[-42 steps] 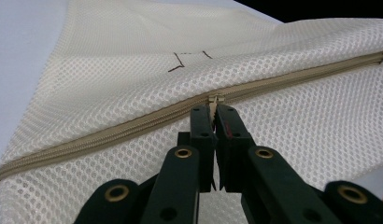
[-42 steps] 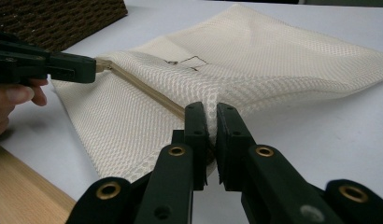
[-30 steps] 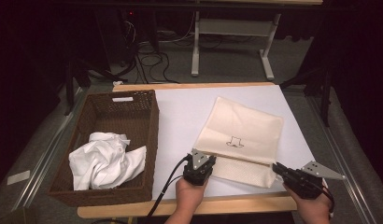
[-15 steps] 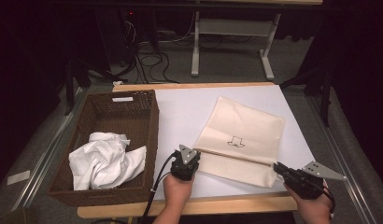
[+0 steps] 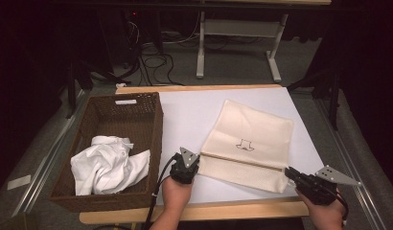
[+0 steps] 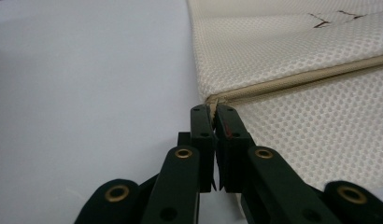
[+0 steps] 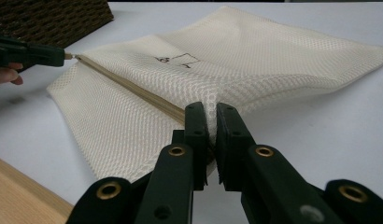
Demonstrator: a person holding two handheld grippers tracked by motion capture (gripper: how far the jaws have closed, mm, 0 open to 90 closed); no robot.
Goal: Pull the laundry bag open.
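From the high view, a cream mesh bag (image 5: 249,143) lies flat on the white table (image 5: 190,115), right of centre and turned a little, its far corners pointing away and to the right. Its zip line (image 5: 242,162) runs along the near part, from lower left towards the right gripper. The left gripper (image 5: 198,155) sits at the zip's left end, the right gripper (image 5: 286,171) at the bag's near right corner. A brown wicker basket (image 5: 154,120) stands on the table's left, well apart from the bag, holding a crumpled white cloth (image 5: 108,163).

In the left gripper view, the left gripper (image 6: 213,108) has its jaws pressed together on the very end of the zip line (image 6: 301,77) (a small tab, it seems), which stretches away up and right across the mesh bag (image 6: 283,42).

In the right gripper view, the right gripper (image 7: 209,109) is clamped on a pinched fold of the mesh bag (image 7: 255,51); the zip line (image 7: 129,86) leads off to the left gripper (image 7: 66,56), with the basket (image 7: 49,18) behind.
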